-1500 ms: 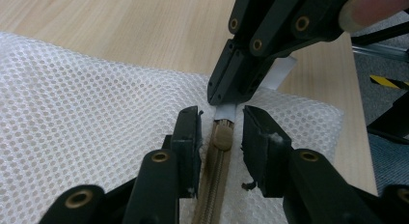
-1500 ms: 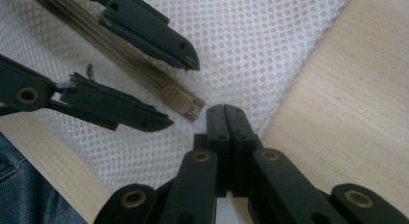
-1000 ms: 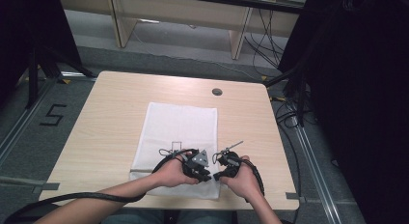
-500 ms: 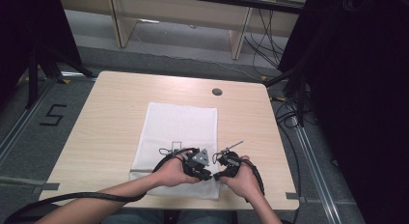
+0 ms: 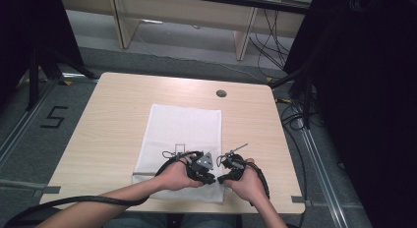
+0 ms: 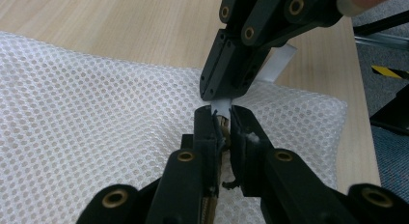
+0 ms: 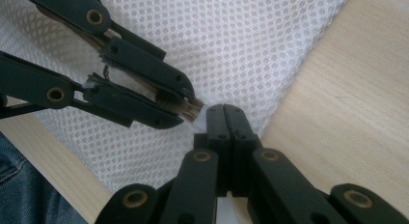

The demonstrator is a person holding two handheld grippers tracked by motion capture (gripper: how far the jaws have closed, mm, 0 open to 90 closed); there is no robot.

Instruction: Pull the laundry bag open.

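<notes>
Spreading beneath both tools, the wooden desk (image 5: 118,115) carried a white mesh bag (image 5: 182,129) lying flat, its near edge under the two tips. The left tool (image 6: 221,119) had just been closing and was clamped on a small white tab (image 6: 221,107) at that edge. The right tool (image 7: 225,119), jaws pressed together, met it tip to tip, pinching the same tab.

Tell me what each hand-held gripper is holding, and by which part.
Both pinch the white mesh laundry bag at its near right corner: the left hand-held gripper and right hand-held gripper seem shut on a small white tab there.
</notes>
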